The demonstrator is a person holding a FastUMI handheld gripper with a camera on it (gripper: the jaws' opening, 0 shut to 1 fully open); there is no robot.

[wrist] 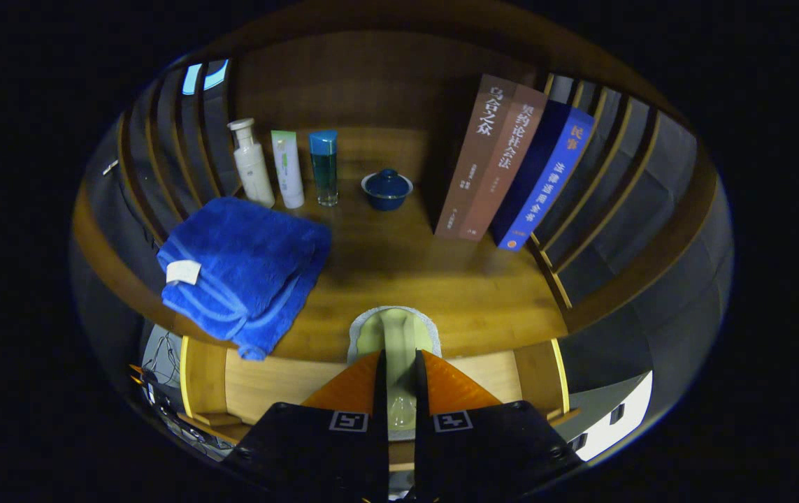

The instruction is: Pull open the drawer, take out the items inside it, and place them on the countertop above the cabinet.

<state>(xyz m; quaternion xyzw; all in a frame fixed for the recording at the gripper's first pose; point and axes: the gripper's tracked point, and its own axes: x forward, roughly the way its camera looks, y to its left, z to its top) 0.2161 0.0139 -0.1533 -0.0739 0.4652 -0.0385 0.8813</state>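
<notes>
Hand-held gripper (399, 363) closed on pale tube (397, 335), held w/ tip over countertop (427, 279) edge.

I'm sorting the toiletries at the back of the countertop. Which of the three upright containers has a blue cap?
The clear bottle, rightmost of the three, beside the blue lidded bowl. The pump bottle and the tube are whitish. The gripper fingers pinch a pale item.

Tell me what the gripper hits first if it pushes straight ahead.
Probably nothing soon. The gripper, shut on a pale item, points over bare countertop; the lidded bowl stands farther along, though depth is unclear.
</notes>
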